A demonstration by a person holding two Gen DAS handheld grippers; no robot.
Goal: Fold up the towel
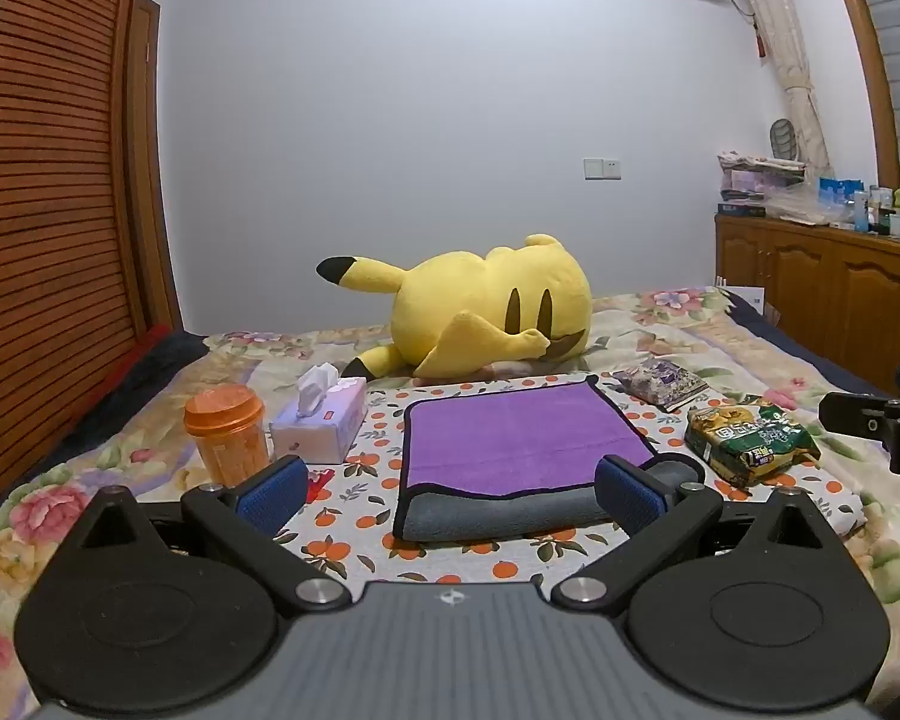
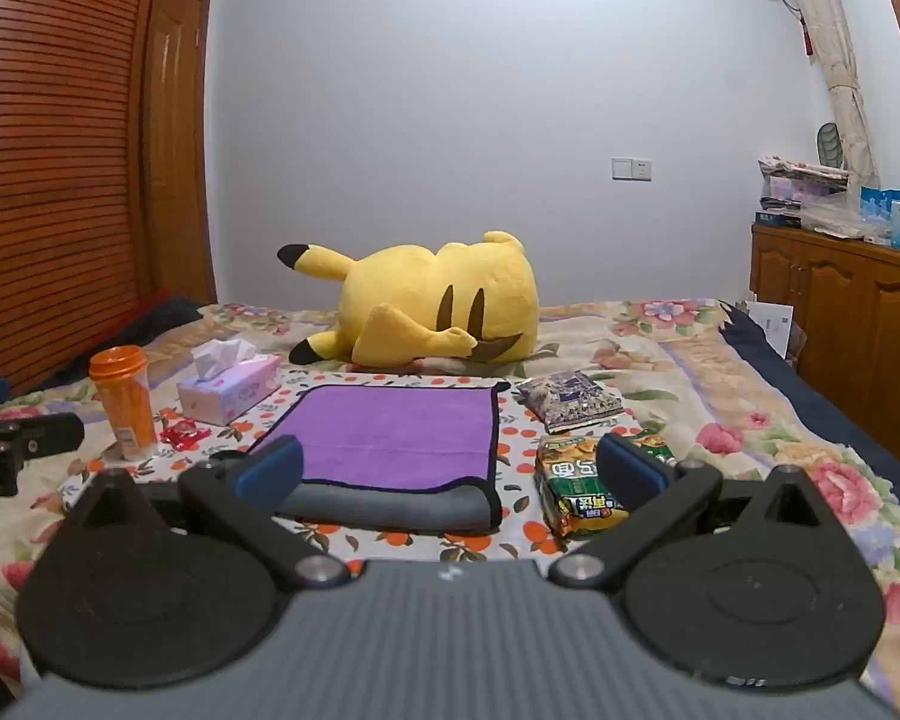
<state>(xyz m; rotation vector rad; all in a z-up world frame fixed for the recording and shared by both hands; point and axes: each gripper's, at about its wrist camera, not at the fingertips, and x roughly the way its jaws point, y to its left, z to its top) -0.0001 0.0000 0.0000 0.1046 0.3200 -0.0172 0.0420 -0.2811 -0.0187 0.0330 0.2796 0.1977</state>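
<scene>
Towel lies folded just beyond both gaping tongs.

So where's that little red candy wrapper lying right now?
In the right wrist view the red wrapper lies on the orange-print cloth, left of the purple towel, between the orange bottle and the tissue box.

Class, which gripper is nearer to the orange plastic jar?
Left. The left gripper is open with the orange plastic jar beside its left finger; the right gripper is open farther right, over the green snack packet.
</scene>
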